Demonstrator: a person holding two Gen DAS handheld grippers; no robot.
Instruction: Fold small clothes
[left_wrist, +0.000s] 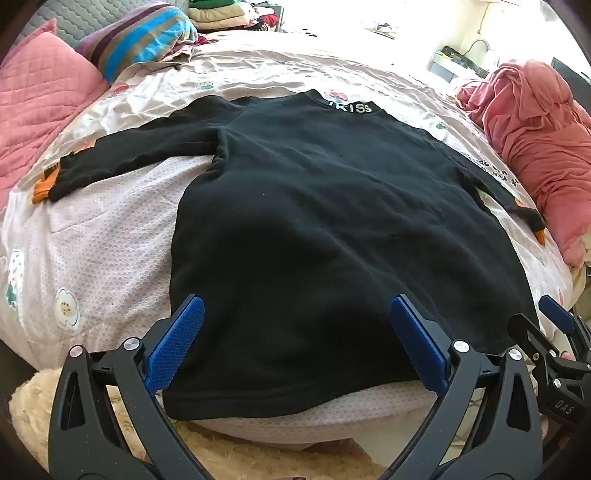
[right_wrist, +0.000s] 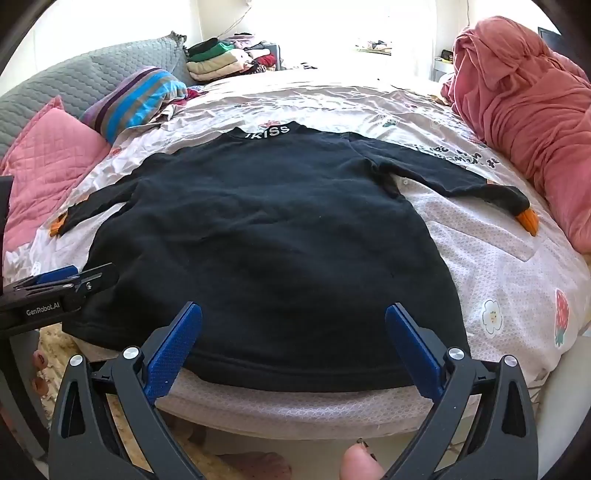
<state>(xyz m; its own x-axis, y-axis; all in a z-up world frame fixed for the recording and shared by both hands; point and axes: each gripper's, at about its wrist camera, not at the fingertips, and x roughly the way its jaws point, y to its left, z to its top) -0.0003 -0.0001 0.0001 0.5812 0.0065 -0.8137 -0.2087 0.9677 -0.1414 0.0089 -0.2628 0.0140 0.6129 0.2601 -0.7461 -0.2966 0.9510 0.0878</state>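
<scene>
Both hand-held grippers hover at the near edge of the bed, each spread wide with nothing between its blue pads: the left hand-held gripper (left_wrist: 295, 341) sits over the hem of the black sweatshirt (left_wrist: 325, 229) toward its left corner, and the right hand-held gripper (right_wrist: 293, 343) sits over the same hem further along toward the right corner. Neither seems to be touching the cloth, though the angle makes that hard to swear to. As for the folding, I'd judge it hasn't started: the sweatshirt lies flat and fully spread on the floral bedsheet (right_wrist: 498, 280), collar with its white lettering (right_wrist: 268, 133) at the far end from the hem, both long sleeves stretched out to the sides, the orange cuff (right_wrist: 528, 219) of the right sleeve poking out beyond the black. No crease, no sleeve turned in, so every fold is left to do. No basket, box or drawer shows anywhere; the nearest thing to storage is a stack of folded clothes (right_wrist: 221, 61) well beyond the collar, by the grey headboard. Off to the right of the sweatshirt sits a heaped pink blanket (right_wrist: 528, 96), and to its left a pink quilted pillow (left_wrist: 40, 99).
</scene>
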